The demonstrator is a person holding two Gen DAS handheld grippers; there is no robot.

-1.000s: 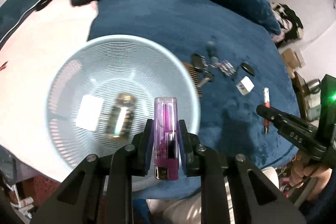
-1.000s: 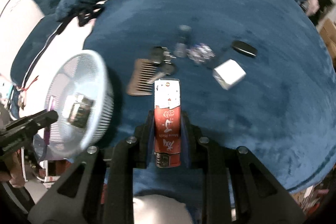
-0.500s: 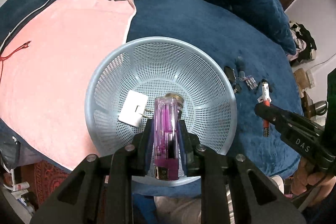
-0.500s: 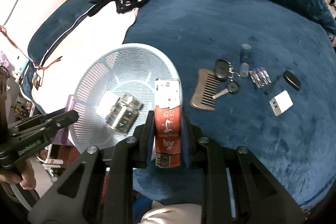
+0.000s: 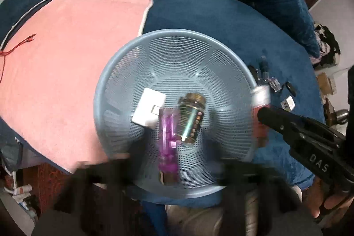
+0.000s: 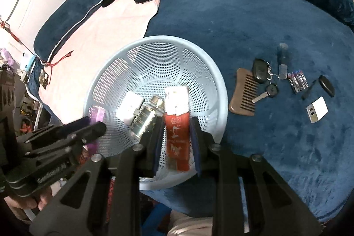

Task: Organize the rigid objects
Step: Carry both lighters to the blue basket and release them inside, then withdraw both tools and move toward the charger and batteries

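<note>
The basket (image 6: 205, 72) is pale blue plastic, pierced all over with a grid of small holes in fan-shaped panels. Inside it lie a plain white charger (image 6: 129, 106), a gold bottle (image 6: 145, 119) with a shiny metallic sheen, and a translucent purple lighter (image 5: 168, 136). The other lighter (image 6: 178, 125) is red with white figures, its top end white with small red marks. The bed cover (image 6: 254, 19) is deep blue plush; at 10 o'clock of the basket lies a pale pink towel (image 5: 73, 54) edged with white piping. At 3 o'clock the comb (image 6: 244, 92) is brown, the key fob (image 6: 260, 70) black, the adapter (image 6: 316, 112) white.
</note>
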